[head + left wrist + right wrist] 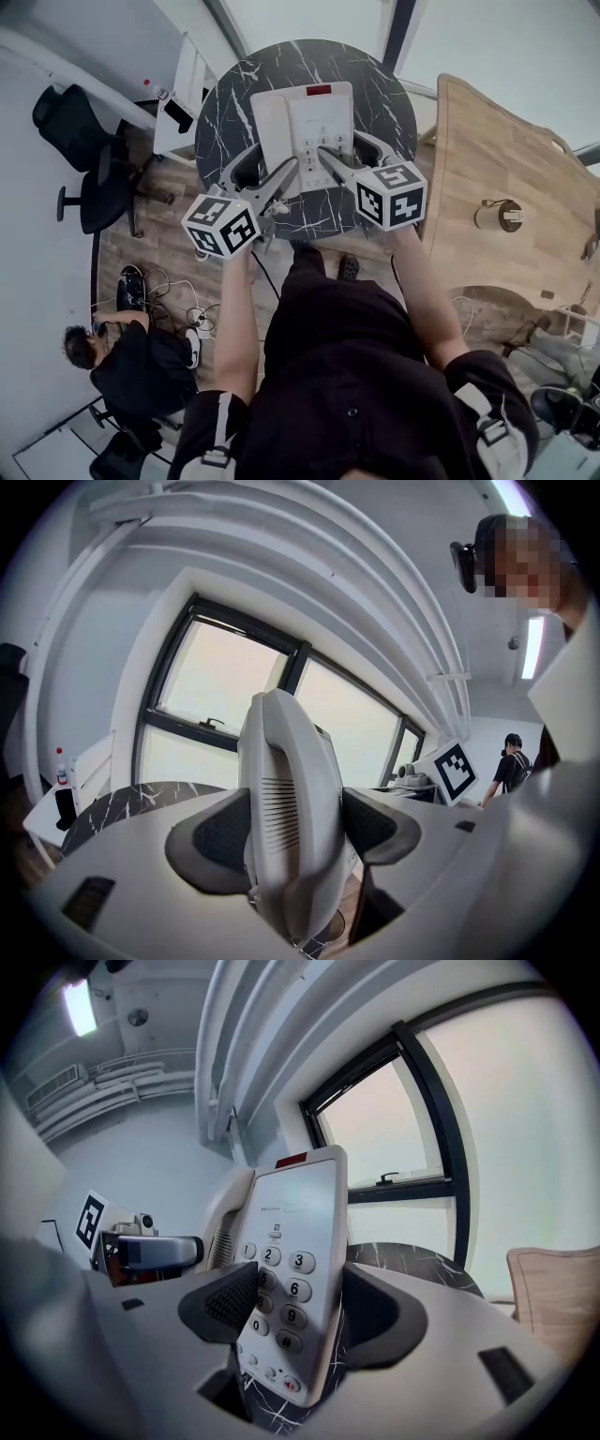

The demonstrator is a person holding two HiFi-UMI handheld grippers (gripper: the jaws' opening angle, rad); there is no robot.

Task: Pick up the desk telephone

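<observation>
The desk telephone is white, with a keypad and a red strip at its far end, and it hangs over the round black marble table. My left gripper is shut on its handset side. In the left gripper view both pads press the handset, which stands upright between them at my left gripper. My right gripper is shut on the keypad side. The right gripper view shows the number keys clamped between the pads of my right gripper, with the marble top below.
A light wooden table with a small round roll stands at the right. At the left are a black office chair, a white side unit, floor cables and a seated person.
</observation>
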